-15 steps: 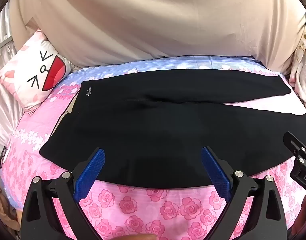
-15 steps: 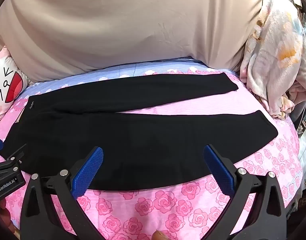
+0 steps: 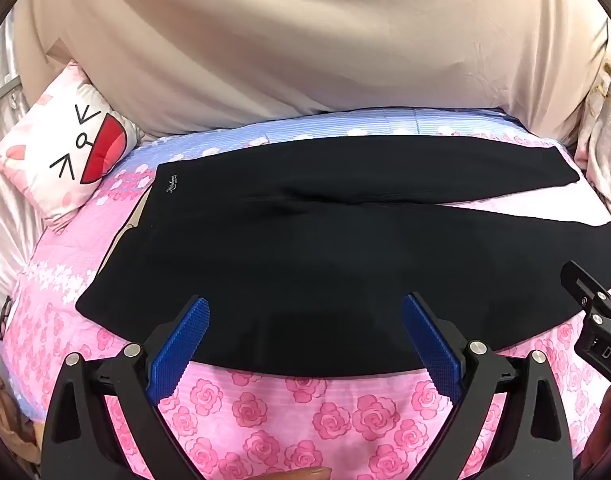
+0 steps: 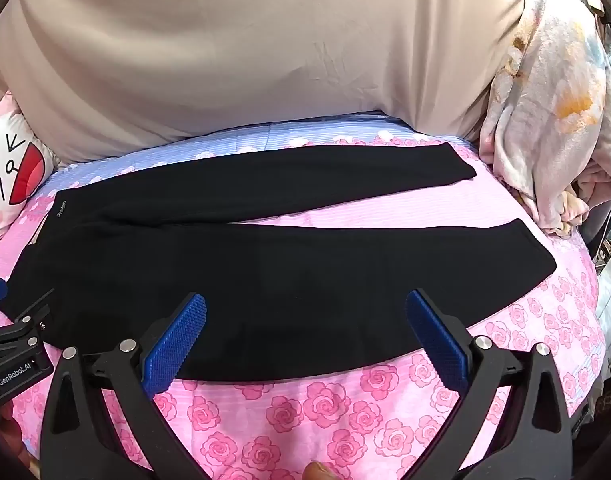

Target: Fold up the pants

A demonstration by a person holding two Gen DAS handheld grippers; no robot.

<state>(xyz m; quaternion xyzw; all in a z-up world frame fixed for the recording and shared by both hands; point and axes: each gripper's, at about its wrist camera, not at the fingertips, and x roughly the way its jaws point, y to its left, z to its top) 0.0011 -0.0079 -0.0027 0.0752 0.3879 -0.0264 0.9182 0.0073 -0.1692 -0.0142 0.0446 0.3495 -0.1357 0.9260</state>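
Note:
Black pants (image 3: pixel 325 248) lie flat across a pink rose-print bed cover (image 3: pixel 289 412), waistband to the left with a small pale logo, the two legs reaching right in a narrow V. In the right wrist view the same pants (image 4: pixel 265 272) show both leg ends at the right. My left gripper (image 3: pixel 305 308) hovers open over the near edge of the pants by the hip, nothing between its blue pads (image 3: pixel 177 348). My right gripper (image 4: pixel 305 304) is open as well, above the near leg's edge. Each gripper's black body shows at the other view's side edge.
A white pillow (image 3: pixel 61 160) with a cartoon face lies at the left head of the bed. A beige sheet (image 3: pixel 305 40) hangs behind. A crumpled pale blanket (image 4: pixel 553 120) is heaped at the right end. A fingertip shows at each view's bottom edge.

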